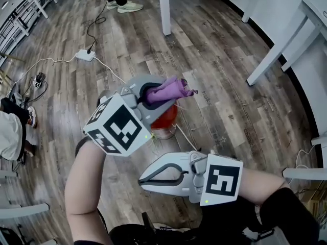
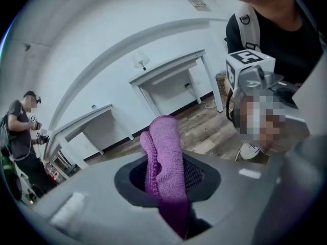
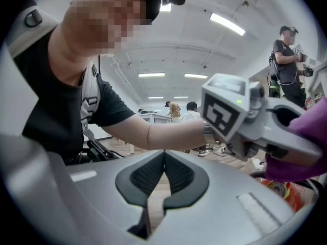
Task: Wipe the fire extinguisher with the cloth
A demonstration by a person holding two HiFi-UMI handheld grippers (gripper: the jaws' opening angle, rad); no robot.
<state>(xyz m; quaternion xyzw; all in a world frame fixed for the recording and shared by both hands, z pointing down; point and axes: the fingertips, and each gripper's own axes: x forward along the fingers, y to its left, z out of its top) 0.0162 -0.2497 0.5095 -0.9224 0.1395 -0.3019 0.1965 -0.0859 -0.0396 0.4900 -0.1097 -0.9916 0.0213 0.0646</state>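
In the head view my left gripper (image 1: 150,95) is raised over the red fire extinguisher (image 1: 164,119), which stands on the wood floor and is mostly hidden beneath it. Its jaws are shut on a purple cloth (image 1: 167,91) that sticks out toward the right. In the left gripper view that cloth (image 2: 166,147) stands up between the jaws of the left gripper (image 2: 167,180). My right gripper (image 1: 142,179) hovers nearer to me, below the extinguisher in the picture, shut with nothing in it. The right gripper view shows its pads (image 3: 180,175) meeting, the extinguisher (image 3: 287,194) low at the right.
A white power strip (image 1: 85,55) with cables lies on the floor at the upper left. White table legs (image 1: 164,9) stand behind, and white tables (image 1: 306,40) at the right. A person's shoes (image 1: 125,5) show at the top, and another person (image 1: 10,131) is at the left edge.
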